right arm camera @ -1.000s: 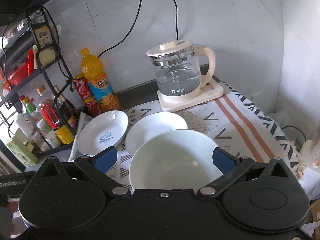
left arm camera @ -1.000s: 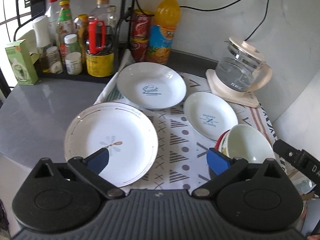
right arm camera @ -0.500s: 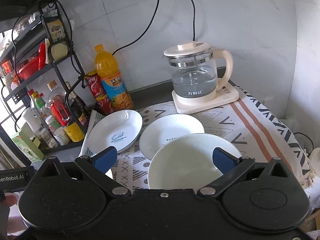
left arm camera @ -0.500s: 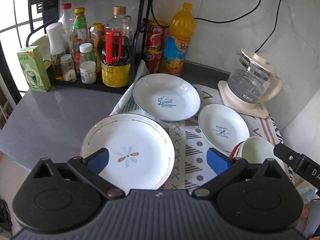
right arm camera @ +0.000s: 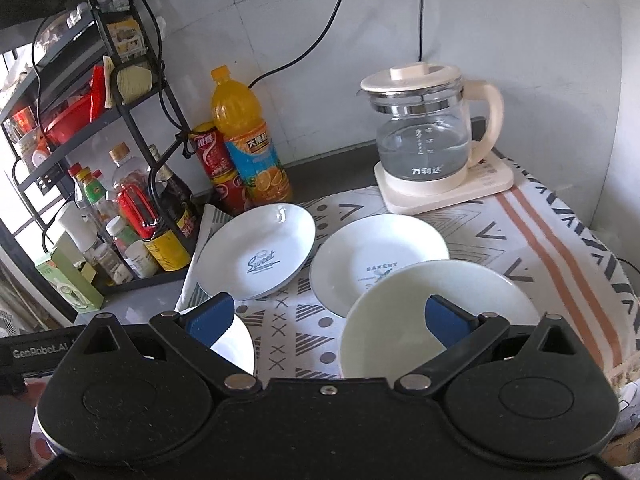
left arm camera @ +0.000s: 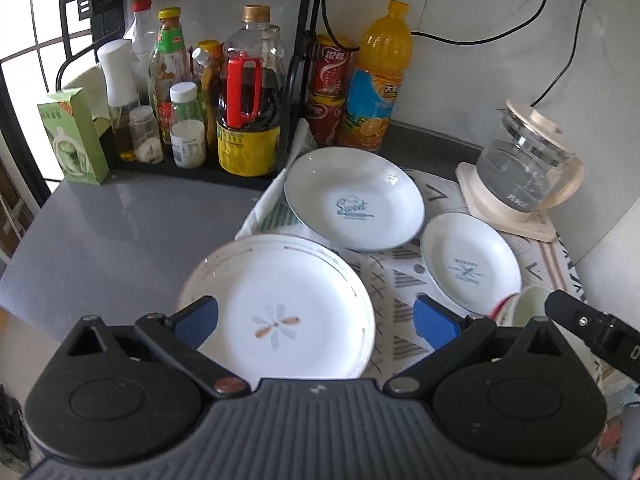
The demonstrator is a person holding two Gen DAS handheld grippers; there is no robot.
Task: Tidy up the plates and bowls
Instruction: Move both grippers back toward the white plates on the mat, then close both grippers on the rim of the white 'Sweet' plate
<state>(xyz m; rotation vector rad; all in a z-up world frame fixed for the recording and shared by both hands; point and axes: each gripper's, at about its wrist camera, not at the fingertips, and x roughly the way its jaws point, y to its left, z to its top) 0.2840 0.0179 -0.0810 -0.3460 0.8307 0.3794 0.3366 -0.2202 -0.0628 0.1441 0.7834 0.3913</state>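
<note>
Left wrist view: the left tool (left arm camera: pixel 316 316) is being held wide open, nothing gripped, over the flower plate (left arm camera: pixel 280 304) at the tabletop's (left arm camera: pixel 116 232) near edge. The "Sweet" plate (left arm camera: pixel 354 198) and small plate (left arm camera: pixel 470 266) are sitting behind it on the patterned cloth (right arm camera: pixel 520 240). The right tool (right arm camera: pixel 326 318) is also being held wide and empty, above the white bowl (right arm camera: pixel 400 312).

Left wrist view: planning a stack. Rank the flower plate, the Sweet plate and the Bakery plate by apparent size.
1. flower plate, though nearest the camera
2. Sweet plate
3. Bakery plate
</note>
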